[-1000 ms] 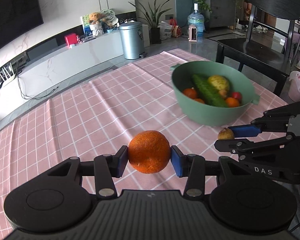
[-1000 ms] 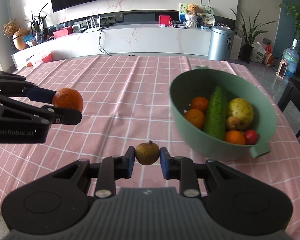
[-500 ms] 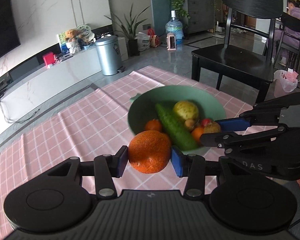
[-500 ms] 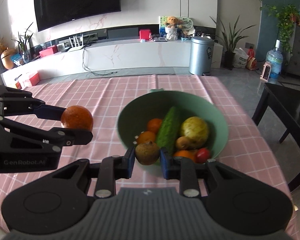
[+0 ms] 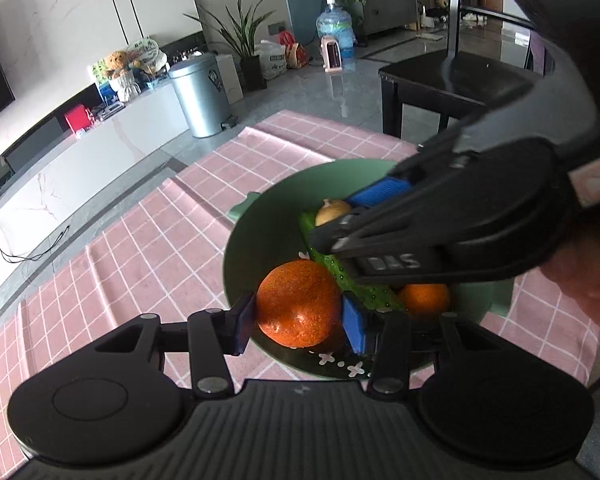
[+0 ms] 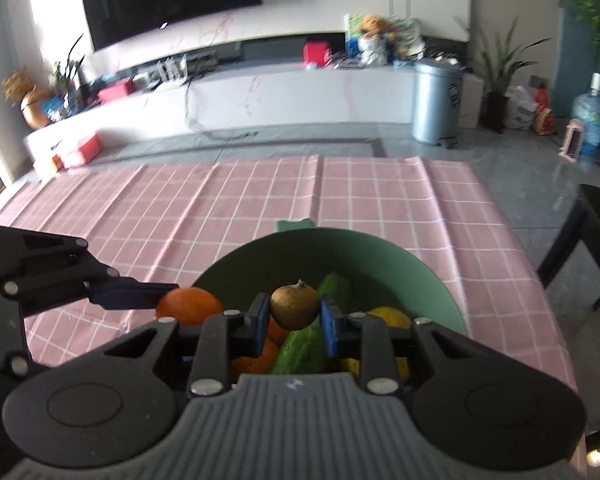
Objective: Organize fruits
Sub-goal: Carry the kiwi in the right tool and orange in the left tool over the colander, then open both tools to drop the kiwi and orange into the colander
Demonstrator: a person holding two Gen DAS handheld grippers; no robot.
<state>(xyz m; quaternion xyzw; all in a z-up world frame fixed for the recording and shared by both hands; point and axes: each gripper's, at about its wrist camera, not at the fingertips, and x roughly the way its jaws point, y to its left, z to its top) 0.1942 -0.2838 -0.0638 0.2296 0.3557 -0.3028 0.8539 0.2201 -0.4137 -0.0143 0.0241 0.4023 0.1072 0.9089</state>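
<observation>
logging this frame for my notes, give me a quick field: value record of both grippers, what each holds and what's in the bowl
left gripper: shut on orange, over the bowl
right gripper: shut on small brown fruit, over the bowl
bowl: green, on pink checked tablecloth
bowl contents: cucumber, small orange, yellow fruit
released yet: no, both fruits gripped
</observation>
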